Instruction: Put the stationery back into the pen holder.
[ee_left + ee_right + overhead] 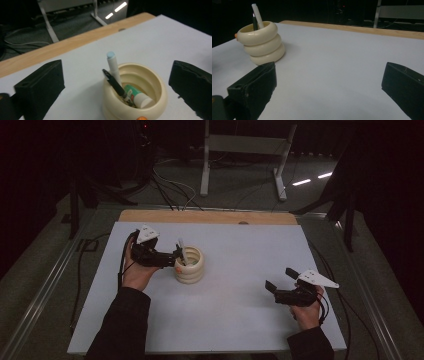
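A cream pen holder (189, 265) made of stacked rings stands on the white board (235, 315), left of the middle. In the left gripper view the holder (155, 82) contains a white marker with a pale blue cap (113, 66), a black pen (115, 85) and a green-and-white stick (136, 96). My left gripper (176, 255) is open right beside the holder's left side, and its jaws stand wide with the pens seen between them, not touching. My right gripper (281, 279) rests open near the front right with nothing between its fingers. The holder (262, 42) is well off to its left.
A wooden strip (207, 216) runs along the board's far edge. Beyond it, cables (170, 187) and a white stand's legs (280, 175) are on the dark floor. Metal rails (45, 285) border the table at both sides.
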Available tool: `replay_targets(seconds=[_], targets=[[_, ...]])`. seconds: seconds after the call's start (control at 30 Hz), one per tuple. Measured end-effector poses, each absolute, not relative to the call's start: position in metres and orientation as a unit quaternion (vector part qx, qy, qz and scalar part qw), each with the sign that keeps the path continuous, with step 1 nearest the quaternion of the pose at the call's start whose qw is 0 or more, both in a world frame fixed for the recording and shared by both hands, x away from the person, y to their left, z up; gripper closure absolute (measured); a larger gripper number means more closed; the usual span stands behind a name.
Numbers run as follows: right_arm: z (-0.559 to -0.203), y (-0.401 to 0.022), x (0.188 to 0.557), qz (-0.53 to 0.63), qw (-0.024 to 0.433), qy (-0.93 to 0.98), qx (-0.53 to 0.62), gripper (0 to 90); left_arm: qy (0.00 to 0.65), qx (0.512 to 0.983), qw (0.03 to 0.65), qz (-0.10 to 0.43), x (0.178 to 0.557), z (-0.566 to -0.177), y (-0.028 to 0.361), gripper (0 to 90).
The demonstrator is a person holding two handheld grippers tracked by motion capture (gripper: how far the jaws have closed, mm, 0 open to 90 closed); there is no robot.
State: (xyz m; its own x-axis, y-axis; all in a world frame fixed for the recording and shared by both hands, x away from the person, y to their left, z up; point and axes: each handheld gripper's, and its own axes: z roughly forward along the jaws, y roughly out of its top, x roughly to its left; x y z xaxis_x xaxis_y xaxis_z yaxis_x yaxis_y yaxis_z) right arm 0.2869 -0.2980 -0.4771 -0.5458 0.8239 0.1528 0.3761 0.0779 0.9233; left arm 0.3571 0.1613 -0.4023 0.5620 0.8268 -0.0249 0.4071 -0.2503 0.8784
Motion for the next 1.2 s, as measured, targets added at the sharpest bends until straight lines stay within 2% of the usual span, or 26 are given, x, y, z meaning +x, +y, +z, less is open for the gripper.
replay_targets(seconds=[0.43, 1.2], targets=[[-0.476, -0.298, 0.284, 0.534, 0.211, 0.697, 0.43, 0.0, 0.404, 0.725, 0.498, 0.253, 0.336, -0.409, 0.192, 0.3], [-0.475, -0.302, 0.28, 0.54, 0.226, 0.686, 0.432, 0.0, 0.423, 0.706, 0.492, 0.284, 0.297, -0.454, 0.226, 0.2]])
